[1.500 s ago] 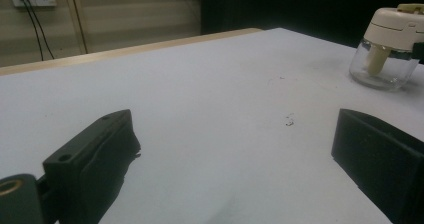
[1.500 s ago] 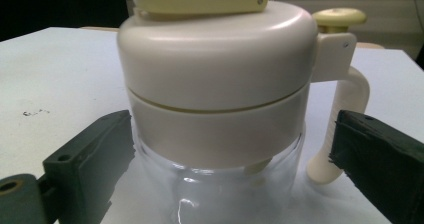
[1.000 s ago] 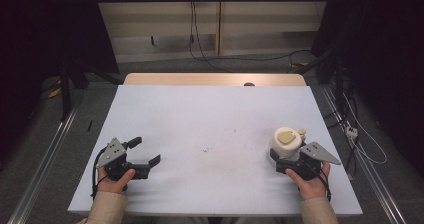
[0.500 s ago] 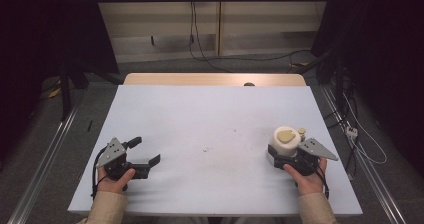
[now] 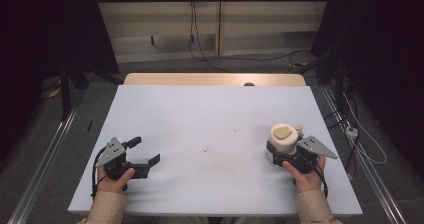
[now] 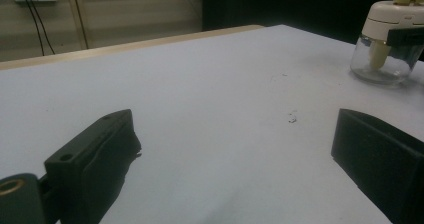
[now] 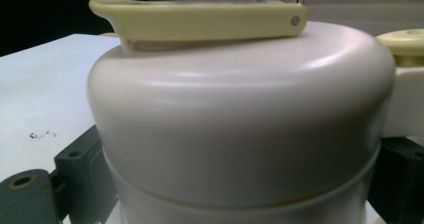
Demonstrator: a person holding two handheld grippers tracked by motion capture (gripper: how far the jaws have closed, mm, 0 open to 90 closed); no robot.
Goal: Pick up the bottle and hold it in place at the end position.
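The hand-pull chopper (image 5: 283,138) is already clamped by the right claw (image 5: 278,153) at the bench's (image 5: 210,114) near right; the left claw (image 5: 145,156) is held wide, unused.

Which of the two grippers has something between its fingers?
The right gripper, at the table's right side: its fingers sit on either side of the cream-lidded chopper jar. The left gripper has open fingers with nothing between them.

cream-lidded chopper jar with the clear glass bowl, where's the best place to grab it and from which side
Probably the wide cream lid of the cream-lidded chopper jar with clear glass bowl, approached level from the person's side, as the right gripper does now. The lid's straight round wall suits two flat fingers; the curved glass bowl below looks slippery. The flat yellow handle on top is too shallow.
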